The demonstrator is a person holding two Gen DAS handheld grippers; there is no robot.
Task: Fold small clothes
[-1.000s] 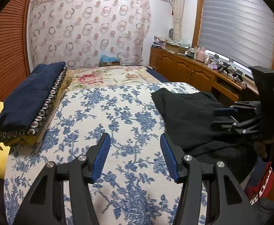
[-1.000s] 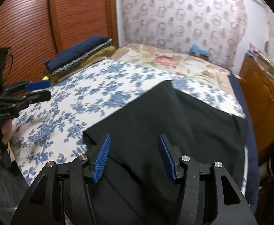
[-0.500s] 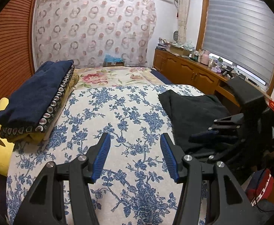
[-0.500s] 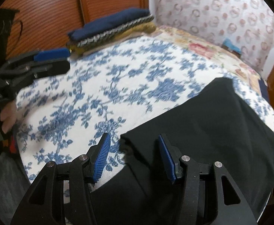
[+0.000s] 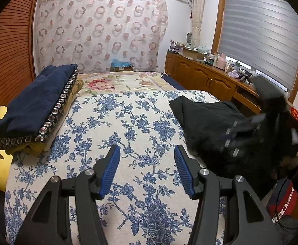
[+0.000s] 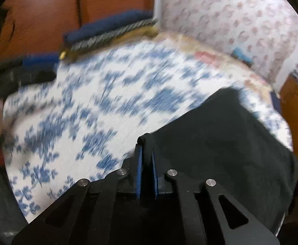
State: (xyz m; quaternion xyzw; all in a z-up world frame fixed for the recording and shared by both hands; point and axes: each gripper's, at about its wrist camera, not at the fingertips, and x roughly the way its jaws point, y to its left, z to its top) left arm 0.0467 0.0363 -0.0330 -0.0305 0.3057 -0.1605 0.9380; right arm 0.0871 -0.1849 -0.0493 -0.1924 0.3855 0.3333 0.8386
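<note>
Currently, a black, soft fabric garment [image 6: 220, 143] is being pinched at its near-left corner by the right gripper [image 6: 146, 157], whose blue ribbed pads are being pressed together with only a thin fold of cloth between them. The garment is being kept on the right side of the bed, spread over the white bedspread with blue flowers [image 5: 128, 122], and its far corner is being shown in the left wrist view as a dark peak [image 5: 200, 118].

The left gripper [image 5: 147, 163] is being held wide apart and empty above bare bedspread, well apart from the garment. A stack of folded dark navy and mustard textiles [image 5: 36, 106] is being left at the bed's far left edge.

Slippage is judged the main risk: only a small nip of corner is being gripped, so a quick pull could free it. With 1 corner being lifted alone, the cloth could be dragged or bunched rather than folded flat. The right wrist view is heavily blurred, so the exact bite depth cannot be told.
</note>
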